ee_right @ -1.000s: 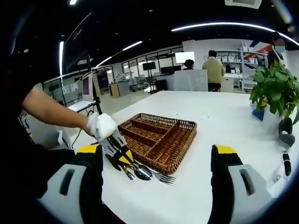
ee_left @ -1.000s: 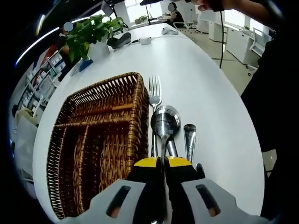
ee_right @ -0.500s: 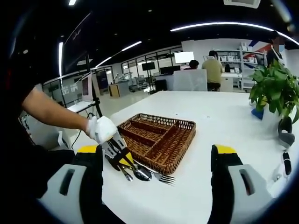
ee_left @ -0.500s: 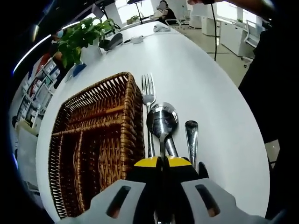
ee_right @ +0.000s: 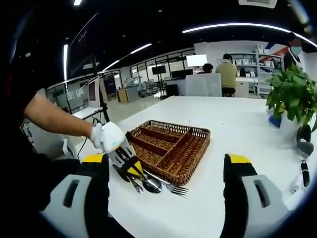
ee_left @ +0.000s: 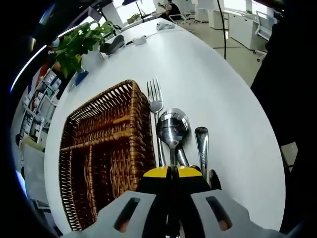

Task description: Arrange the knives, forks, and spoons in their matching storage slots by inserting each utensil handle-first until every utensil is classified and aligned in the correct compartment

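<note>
Gripping: left gripper (ee_left: pixel 172 171) clenched on spoon (ee_left: pixel 173 130) handle.
Left gripper view: spoon bowl at 12 o'clock of jaws, beside fork (ee_left: pixel 156 106), basket (ee_left: pixel 106 148) at 9; little changed since 1 s ago.
Right gripper view: right gripper (ee_right: pixel 166 171) jaws apart, holding nothing; basket compartments bare.
Meaning: spoon not yet slotted.

Looks like a big open-plan office. Long strip lights (ee_right: pixel 233 27) run across a dark ceiling, glass-walled rooms (ee_right: pixel 148 74) line the back, and people sit at desks with monitors (ee_right: pixel 193 60). A potted plant (ee_right: pixel 292 94) sits on the white bench (ee_right: pixel 237 124), and shelves (ee_left: pixel 39 96) hold boxes.
</note>
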`<action>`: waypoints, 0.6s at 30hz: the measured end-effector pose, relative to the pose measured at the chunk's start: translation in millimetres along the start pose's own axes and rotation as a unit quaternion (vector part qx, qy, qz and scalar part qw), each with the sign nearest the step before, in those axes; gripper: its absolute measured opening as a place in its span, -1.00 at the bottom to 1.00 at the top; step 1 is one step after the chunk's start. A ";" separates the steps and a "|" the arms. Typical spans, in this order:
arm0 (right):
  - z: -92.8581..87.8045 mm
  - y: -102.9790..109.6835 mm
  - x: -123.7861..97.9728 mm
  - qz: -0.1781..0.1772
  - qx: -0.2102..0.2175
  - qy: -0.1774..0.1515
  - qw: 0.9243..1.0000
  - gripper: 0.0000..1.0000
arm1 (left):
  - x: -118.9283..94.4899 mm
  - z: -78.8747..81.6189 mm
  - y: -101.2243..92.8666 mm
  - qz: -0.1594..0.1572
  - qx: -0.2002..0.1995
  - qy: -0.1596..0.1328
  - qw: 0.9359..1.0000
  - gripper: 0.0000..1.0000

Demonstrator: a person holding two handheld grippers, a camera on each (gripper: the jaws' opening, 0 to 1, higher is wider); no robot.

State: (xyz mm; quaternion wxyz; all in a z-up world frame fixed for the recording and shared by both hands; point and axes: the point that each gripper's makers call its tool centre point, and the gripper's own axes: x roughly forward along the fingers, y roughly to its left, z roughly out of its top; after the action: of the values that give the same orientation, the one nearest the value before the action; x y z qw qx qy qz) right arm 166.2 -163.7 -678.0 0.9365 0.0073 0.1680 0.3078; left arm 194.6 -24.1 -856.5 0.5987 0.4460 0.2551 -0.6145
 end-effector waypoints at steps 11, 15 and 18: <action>7.4 13.4 -0.2 0.010 -0.007 -0.004 1.000 1.00 | -27.4 4.6 -0.7 -0.012 -0.057 0.004 0.998 -0.97; 2.5 21.1 0.3 0.017 -0.007 0.006 1.000 1.00 | -41.0 3.6 3.3 -0.007 -0.074 0.006 0.997 -0.97; -5.6 27.8 2.7 0.023 -0.016 0.031 0.999 1.00 | -51.4 4.9 7.1 -0.005 -0.076 0.004 0.997 -0.97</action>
State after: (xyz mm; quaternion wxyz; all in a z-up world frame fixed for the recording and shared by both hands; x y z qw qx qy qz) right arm 150.5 -140.1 -680.8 0.9233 -0.0133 0.1917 0.3325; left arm 194.4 -3.2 -808.8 0.6268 0.4005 0.3060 -0.5942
